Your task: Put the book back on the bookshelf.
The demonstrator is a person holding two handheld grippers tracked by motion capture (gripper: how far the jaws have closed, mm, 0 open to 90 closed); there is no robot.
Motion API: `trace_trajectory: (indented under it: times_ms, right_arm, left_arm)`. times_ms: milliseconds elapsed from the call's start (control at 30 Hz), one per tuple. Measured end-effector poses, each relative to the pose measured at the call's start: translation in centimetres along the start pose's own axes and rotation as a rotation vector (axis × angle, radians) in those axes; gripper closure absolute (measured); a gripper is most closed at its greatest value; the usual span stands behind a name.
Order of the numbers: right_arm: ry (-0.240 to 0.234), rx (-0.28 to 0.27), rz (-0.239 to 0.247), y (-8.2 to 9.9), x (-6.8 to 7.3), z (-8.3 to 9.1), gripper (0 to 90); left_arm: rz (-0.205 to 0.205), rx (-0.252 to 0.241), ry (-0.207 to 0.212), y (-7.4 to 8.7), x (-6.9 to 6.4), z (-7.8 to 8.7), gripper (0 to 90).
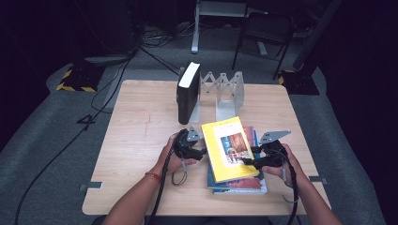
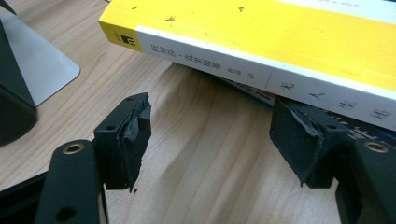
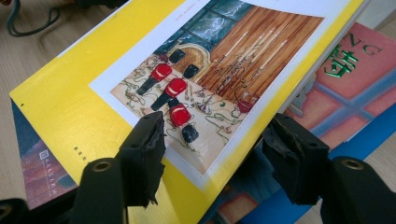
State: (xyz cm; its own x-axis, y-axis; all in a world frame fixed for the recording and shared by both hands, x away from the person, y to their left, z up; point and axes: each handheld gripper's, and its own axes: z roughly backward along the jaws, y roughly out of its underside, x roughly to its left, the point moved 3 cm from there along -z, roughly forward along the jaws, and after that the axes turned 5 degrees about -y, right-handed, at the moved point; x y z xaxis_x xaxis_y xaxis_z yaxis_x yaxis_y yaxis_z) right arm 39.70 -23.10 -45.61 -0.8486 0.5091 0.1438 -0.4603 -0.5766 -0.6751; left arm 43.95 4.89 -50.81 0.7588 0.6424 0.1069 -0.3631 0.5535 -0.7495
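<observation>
**Yellow book about to be lifted off the stack**

The right gripper (image 3: 210,158) has one jaw above the yellow book's (image 3: 70,107) cover and the other below its free edge; in the right gripper view a gap shows between the pads and the book, so the jaws straddle the edge but are not clamped on it. The left gripper (image 2: 210,140) is released, its jaws spread wide with bare wood between them and the yellow book's spine (image 2: 261,70) just beyond, toward 12 o'clock; the right-hand jaw sits very near the spine, though I cannot tell if it touches.

In the high view the yellow book (image 1: 228,147) lies tilted on top of a stack of books (image 1: 241,185) near the front of the table (image 1: 141,122), the left gripper (image 1: 199,152) at its 9 o'clock and the right gripper (image 1: 248,161) at its 3 o'clock. Toward 12 o'clock stands a metal book rack (image 1: 227,91), with a black book (image 1: 187,93) upright at its left end.

The step in hand looks like taking hold of the yellow book. Next, the right jaws would need to close firmly on the edge, the left steadying the spine, before the book is raised and turned upright for the rack, probably beside the black one.
</observation>
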Motion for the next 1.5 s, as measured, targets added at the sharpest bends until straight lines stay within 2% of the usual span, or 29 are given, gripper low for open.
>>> trace_trajectory:
  times_ms: [133, 200, 233, 400, 467, 600, 733, 833, 867, 900, 933, 1033, 1133, 1267, 1333, 1500]
  right_arm:
    - [0.019, -0.015, 0.028, -0.2, 0.2, 0.1, 49.8]
    - [0.026, -0.019, 0.046, -0.2, 0.3, 0.1, 53.3]
    - [0.024, -0.024, 0.050, -0.2, 0.4, 0.1, 55.0]
    - [0.012, -0.065, 0.094, -0.4, 0.8, 0.4, 69.5]
    - [0.008, -0.072, 0.107, -0.4, 0.9, 0.4, 72.5]
    - [-0.004, -0.085, 0.149, -0.4, 1.4, 0.5, 75.9]
    - [-0.002, -0.107, 0.171, -0.3, 1.6, 0.7, 77.2]
    - [-0.021, -0.154, 0.185, -0.5, 1.9, 1.3, 79.0]
    - [-0.013, -0.155, 0.195, -0.6, 2.0, 1.3, 79.2]
    - [-0.004, -0.152, 0.204, -0.6, 2.2, 1.3, 79.4]
    - [0.000, -0.152, 0.210, -0.6, 2.2, 1.4, 79.4]
    - [-0.010, -0.166, 0.218, -0.4, 2.2, 1.5, 79.9]
    - [-0.017, -0.195, 0.225, 0.0, 2.1, 1.9, 80.3]
    - [-0.009, -0.233, 0.246, 0.1, 2.3, 2.5, 80.8]
    - [0.010, -0.249, 0.255, 0.0, 2.3, 2.6, 81.3]
    - [0.063, -0.296, 0.319, -0.4, 2.6, 3.1, 83.3]
  left_arm:
    - [0.028, -0.003, 0.013, 0.1, 0.3, -0.2, 29.9]
    - [0.026, -0.006, 0.017, 0.1, 0.3, -0.2, 32.6]
    - [0.030, -0.006, 0.017, 0.1, 0.3, -0.1, 35.5]
    - [0.058, -0.016, 0.031, 0.3, 0.6, -0.3, 37.3]
    - [0.077, -0.018, -0.005, 0.3, 0.8, -0.5, 37.1]
    - [0.097, -0.027, -0.014, 0.1, 1.3, -1.3, 37.2]
    - [0.145, -0.035, 0.017, -0.2, 2.3, -1.8, 37.6]
    - [0.157, -0.054, 0.041, -0.7, 2.9, -1.9, 40.8]
    - [0.146, -0.061, 0.046, -0.8, 2.8, -1.9, 44.0]
    - [0.138, -0.072, 0.071, -0.9, 2.7, -1.8, 49.7]
    - [0.127, -0.077, 0.076, -1.0, 2.6, -1.7, 57.6]
    - [0.119, -0.110, 0.121, -1.6, 2.2, -1.3, 71.5]
    - [0.102, -0.165, 0.129, -2.5, 1.9, -0.3, 81.3]
    - [0.090, -0.205, 0.139, -3.8, 2.2, 1.0, 83.9]
    - [0.083, -0.223, 0.135, -4.7, 2.5, 1.7, 83.9]
    - [0.063, -0.268, 0.131, -6.4, 3.0, 3.1, 85.3]
